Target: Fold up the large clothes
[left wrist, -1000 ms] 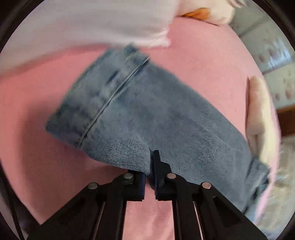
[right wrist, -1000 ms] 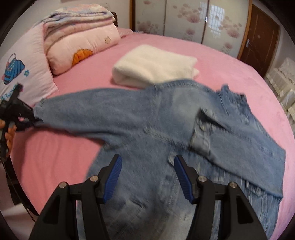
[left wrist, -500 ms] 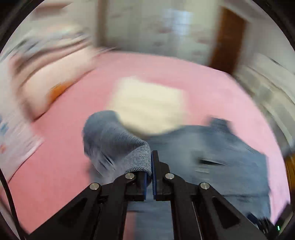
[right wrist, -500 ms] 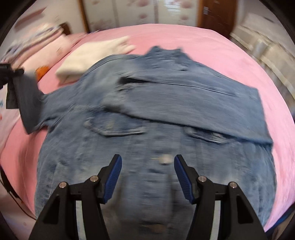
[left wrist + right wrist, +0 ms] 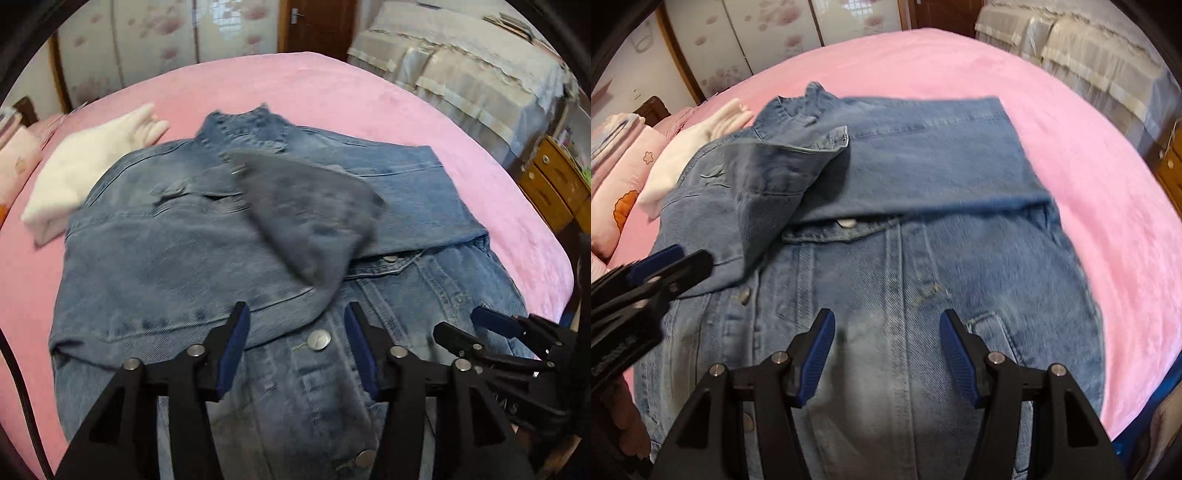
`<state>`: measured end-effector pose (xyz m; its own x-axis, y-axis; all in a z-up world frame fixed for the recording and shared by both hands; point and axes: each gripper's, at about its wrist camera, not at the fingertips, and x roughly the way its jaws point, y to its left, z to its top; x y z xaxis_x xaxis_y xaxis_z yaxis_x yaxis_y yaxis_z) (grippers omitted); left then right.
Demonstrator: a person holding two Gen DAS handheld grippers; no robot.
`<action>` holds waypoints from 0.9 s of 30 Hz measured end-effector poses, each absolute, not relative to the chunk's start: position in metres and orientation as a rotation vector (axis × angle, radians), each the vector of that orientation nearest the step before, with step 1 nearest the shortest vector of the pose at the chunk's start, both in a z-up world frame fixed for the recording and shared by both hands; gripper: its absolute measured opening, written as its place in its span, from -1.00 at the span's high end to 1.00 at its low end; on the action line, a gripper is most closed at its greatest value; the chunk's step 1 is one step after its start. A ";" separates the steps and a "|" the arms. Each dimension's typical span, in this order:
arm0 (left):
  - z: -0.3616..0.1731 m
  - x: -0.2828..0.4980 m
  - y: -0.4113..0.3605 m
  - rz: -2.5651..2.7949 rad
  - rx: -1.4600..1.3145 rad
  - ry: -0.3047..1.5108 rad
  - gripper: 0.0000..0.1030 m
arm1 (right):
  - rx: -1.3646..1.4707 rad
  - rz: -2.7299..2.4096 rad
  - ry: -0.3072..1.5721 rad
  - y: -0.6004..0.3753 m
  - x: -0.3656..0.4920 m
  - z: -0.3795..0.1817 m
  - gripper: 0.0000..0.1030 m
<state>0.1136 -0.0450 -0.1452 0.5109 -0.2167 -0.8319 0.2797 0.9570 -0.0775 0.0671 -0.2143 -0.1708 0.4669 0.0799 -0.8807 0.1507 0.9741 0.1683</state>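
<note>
A blue denim jacket [image 5: 166, 251] lies front up on the pink bed [image 5: 332, 85], collar at the far end. Its right sleeve [image 5: 923, 147] is folded flat across the chest. The other sleeve [image 5: 306, 214] is blurred and lies loosely over the chest, free of my left gripper [image 5: 295, 314]. That gripper's jaws are opening above the button placket with nothing between them. My right gripper [image 5: 886, 317] hangs open over the lower front of the jacket [image 5: 923, 258] and holds nothing. Each gripper shows in the other's view: left gripper [image 5: 665, 266], right gripper [image 5: 461, 323].
A folded white garment [image 5: 74, 177] lies on the bed just left of the jacket's shoulder. Pillows [image 5: 624, 177] are stacked at the far left. A cloth-covered sofa [image 5: 461, 66] and wooden drawers [image 5: 554, 184] stand to the right, beyond the bed's edge.
My left gripper carried the sleeve cuff from the far left over onto the jacket's chest, then let it go. The right gripper swung round over the jacket's lower front and stayed open.
</note>
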 end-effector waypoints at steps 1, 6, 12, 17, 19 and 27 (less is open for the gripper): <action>-0.143 0.108 -0.041 -0.285 0.063 0.987 -0.15 | 0.243 -0.039 1.086 -0.216 0.068 -0.172 -0.16; -0.141 0.089 -0.001 -0.198 -0.003 0.971 -0.23 | 0.277 0.024 1.055 -0.210 0.075 -0.167 -0.15; -0.157 0.070 0.038 -0.127 -0.074 1.021 -0.24 | 0.365 0.115 1.031 -0.209 0.093 -0.156 -0.16; -0.179 0.066 0.059 -0.098 -0.139 1.086 -0.24 | 0.464 0.141 1.055 -0.220 0.105 -0.163 -0.27; -0.187 0.065 0.065 -0.091 -0.165 1.106 -0.24 | 0.501 0.136 1.065 -0.226 0.110 -0.170 -0.27; -0.197 0.062 0.071 -0.091 -0.183 1.112 -0.24 | 0.675 0.182 1.065 -0.240 0.129 -0.188 -0.26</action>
